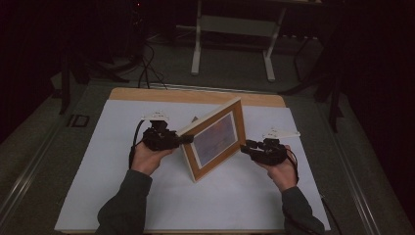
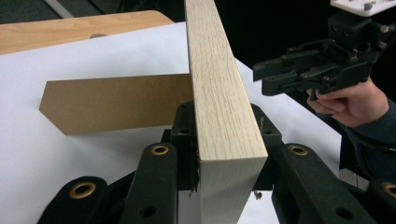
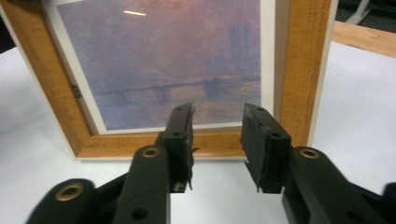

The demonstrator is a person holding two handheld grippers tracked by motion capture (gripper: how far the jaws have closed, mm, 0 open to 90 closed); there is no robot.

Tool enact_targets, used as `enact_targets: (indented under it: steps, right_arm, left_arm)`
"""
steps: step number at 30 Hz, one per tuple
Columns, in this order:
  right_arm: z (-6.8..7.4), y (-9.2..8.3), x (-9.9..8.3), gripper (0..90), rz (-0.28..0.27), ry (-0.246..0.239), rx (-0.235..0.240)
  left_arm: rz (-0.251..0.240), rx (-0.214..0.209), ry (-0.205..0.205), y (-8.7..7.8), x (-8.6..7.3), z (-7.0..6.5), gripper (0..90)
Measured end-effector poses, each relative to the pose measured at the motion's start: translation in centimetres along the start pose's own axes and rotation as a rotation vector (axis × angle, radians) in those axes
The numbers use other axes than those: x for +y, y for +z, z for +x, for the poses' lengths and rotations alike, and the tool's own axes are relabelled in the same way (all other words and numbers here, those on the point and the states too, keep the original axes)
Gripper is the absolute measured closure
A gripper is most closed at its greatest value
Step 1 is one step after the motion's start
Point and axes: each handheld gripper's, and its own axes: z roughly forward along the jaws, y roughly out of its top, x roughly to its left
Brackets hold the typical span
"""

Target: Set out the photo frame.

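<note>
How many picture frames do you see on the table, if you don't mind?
1: the picture frame stands tilted mid-table on the white sheet, clamped by the left gripper.

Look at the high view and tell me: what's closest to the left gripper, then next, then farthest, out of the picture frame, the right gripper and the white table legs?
1. picture frame: clamped in left gripper.
2. right gripper: across the frame.
3. white table legs: far behind.
</note>
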Motion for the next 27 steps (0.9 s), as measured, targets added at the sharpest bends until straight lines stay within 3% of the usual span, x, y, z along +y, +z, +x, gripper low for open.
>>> enact_targets:
  steps: [12, 20, 27]
  right_arm:
    - [-1.1, 0.5, 0.5, 49.1, 0.007, 0.019, -0.046]
    - [-2.1, 0.9, 1.2, 49.5, 0.011, 0.024, -0.091]
    - [-2.6, 1.6, 2.0, 49.8, 0.026, 0.015, -0.095]
  left_arm:
    - [0.01, -0.031, 0.002, -0.2, 0.1, 0.7, 70.1]
    - [0.016, -0.046, 0.011, -0.2, 0.2, 1.0, 70.0]
    - [0.021, -0.072, 0.007, -0.3, 0.3, 1.6, 70.1]
